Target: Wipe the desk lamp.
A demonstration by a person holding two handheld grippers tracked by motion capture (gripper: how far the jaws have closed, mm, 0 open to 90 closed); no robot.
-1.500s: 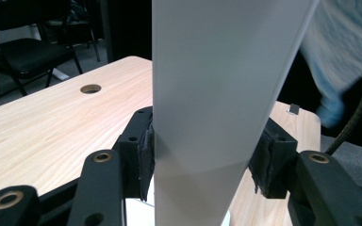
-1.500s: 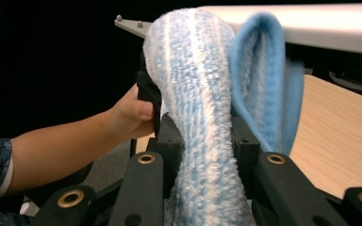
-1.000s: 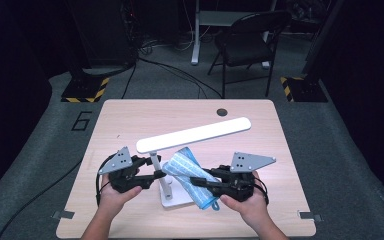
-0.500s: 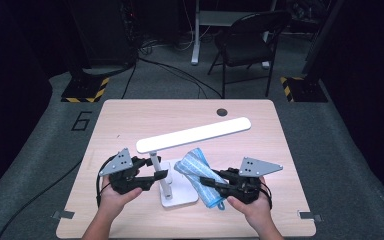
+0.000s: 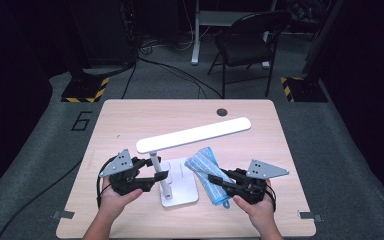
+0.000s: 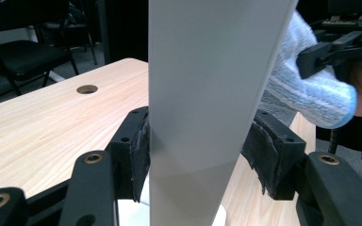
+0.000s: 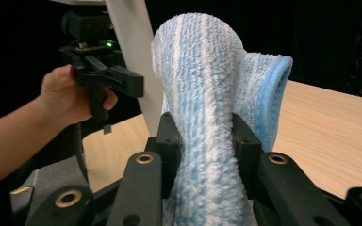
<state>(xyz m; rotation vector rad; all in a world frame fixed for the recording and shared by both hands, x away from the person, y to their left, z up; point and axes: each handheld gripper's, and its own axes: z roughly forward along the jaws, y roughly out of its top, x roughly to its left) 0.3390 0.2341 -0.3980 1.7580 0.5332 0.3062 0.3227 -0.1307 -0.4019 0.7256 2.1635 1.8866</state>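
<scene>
The left gripper point(image 5: 156, 176) is spreading its fingers off the lamp post point(image 5: 159, 172); the right gripper point(image 5: 219, 181) is clenching the blue cloth point(image 5: 206, 167) beside the lamp base point(image 5: 182, 192) on the table point(image 5: 130, 120). Next, probably wiping the lamp

Both forearms come in from the near edge, each hand wrapped around the grip of its tool. The left hand-held gripper point(image 5: 152, 176) lies low and level, pointing toward the person's right; its jaws have just been opening and now stand slightly apart, the left pad close in, the right pad showing a small gap. The right hand-held gripper point(image 5: 215, 180) points toward the left one, tips near it, jaws pinched tight.
</scene>
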